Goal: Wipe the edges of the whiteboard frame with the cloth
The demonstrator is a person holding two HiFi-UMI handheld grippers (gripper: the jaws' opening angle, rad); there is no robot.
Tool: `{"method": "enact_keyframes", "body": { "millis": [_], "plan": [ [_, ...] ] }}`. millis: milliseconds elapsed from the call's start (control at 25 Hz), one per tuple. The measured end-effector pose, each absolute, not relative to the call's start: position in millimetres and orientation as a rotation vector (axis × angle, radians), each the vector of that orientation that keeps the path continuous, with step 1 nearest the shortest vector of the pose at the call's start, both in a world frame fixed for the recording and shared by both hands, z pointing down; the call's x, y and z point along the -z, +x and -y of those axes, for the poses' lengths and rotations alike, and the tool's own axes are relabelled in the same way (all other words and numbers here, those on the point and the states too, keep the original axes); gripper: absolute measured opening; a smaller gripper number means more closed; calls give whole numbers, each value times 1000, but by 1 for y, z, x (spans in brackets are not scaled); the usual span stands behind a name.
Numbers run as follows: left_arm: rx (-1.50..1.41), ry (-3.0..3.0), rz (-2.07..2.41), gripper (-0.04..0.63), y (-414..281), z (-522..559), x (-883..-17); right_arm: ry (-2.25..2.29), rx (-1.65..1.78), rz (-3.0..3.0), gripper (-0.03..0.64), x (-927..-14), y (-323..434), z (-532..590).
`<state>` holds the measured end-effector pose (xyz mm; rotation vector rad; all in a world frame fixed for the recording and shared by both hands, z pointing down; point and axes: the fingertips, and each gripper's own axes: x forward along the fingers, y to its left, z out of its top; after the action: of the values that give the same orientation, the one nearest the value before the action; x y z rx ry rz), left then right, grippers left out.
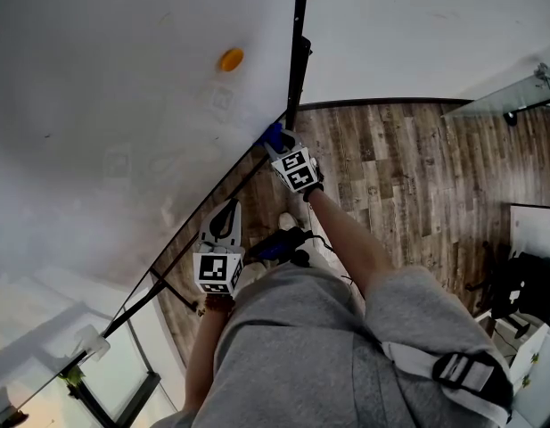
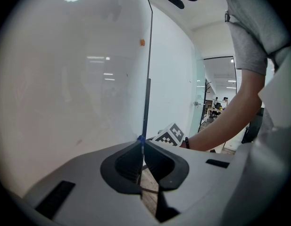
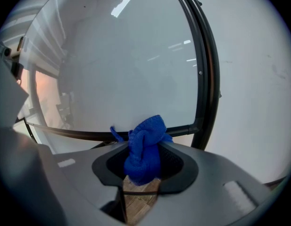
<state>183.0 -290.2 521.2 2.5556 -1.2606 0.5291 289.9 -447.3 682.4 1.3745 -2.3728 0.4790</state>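
While reaching to the board's lower corner, right gripper point(image 1: 282, 146): clenching on the blue cloth point(image 3: 144, 154).
Cloth: sitting bunched between both jaws, bulging past the tips toward 12 o'clock, meeting the whiteboard frame point(image 3: 204, 79) at its corner.
Left gripper point(image 2: 143, 141): gripping nothing, jaws pressing together, pointing along the frame's edge at 12 o'clock.
Head view: left gripper lying at 7 o'clock from the right one, beside the bottom rail.
Orange dot point(image 1: 231, 59): sitting on the board, at 11 o'clock from the cloth.

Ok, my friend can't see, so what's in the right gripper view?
The right claw is shut on a bunched blue cloth, held close to the bottom corner of the black whiteboard frame. The whiteboard fills the view behind it.
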Motion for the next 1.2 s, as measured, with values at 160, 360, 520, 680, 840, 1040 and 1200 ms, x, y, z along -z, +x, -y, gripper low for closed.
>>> {"method": "enact_keyframes", "body": {
  "millis": [160,360,520,680,840,1040,1200],
  "plan": [
    [-534,2549,1260,23,176,287,-523,1374,-478,2372,149,-682,284,444],
    [-523,2553,1267,23,167,285,-521,1372,-486,2367,149,-681,275,438],
    [-522,2547,1276,23,153,280,-520,1378,-497,2361,147,-680,265,432],
    [-513,2544,1283,23,146,277,-519,1379,-507,2357,147,-680,256,426],
    [-514,2542,1278,23,132,268,-520,1378,-507,2356,147,-679,241,418],
    [-515,2540,1283,23,120,262,-518,1380,-517,2354,147,-678,231,412],
    [-544,2534,1279,23,108,257,-519,1388,-529,2349,147,-677,224,407]
  ]
}}
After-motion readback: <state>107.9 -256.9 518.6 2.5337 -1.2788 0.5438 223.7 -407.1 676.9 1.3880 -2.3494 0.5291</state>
